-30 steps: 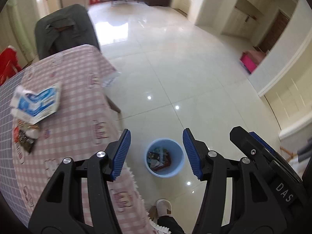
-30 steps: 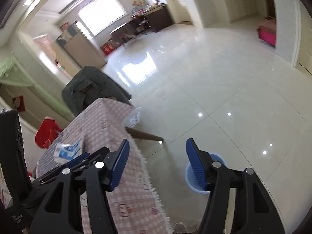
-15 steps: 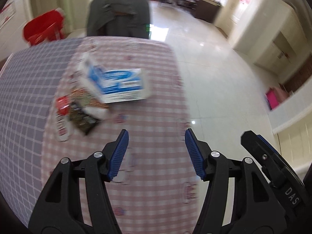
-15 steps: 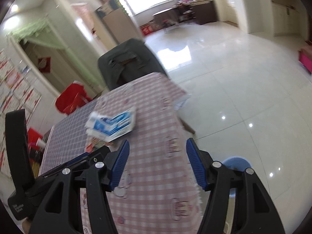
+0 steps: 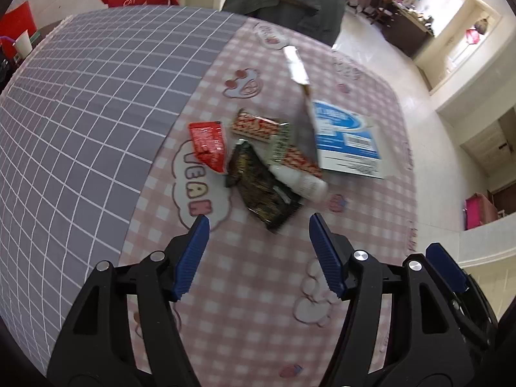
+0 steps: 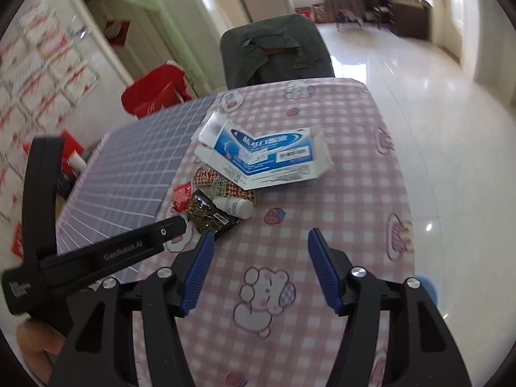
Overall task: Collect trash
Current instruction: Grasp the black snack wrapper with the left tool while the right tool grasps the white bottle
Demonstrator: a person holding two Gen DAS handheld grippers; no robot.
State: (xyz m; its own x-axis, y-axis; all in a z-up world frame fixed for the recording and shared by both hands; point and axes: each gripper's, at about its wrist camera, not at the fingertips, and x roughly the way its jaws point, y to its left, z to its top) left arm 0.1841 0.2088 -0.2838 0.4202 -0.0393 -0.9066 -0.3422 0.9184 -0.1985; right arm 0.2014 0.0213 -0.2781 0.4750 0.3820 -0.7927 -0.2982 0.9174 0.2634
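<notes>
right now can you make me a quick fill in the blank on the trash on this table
1. The biggest piece of trash is a blue and white ____.
2. The small white bottle lies on its ____.
3. The red sachet lies beside the ____ wrapper.
4. Nothing is between the pads of the left claw; it is ____.

Missing: box; side; dark; empty

Table [image 5: 96, 103], grey-grid and pink-check cloths; wrappers [image 5: 267, 190], small bottle [image 5: 301, 182], blue-white carton [image 5: 348, 138] clustered on pink

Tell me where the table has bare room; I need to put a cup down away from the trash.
Free: the grey grid cloth left of the red packet, and the pink cloth between the grippers and the pile. Crowded: the middle, where wrappers, a small bottle and the blue box bunch together.
</notes>
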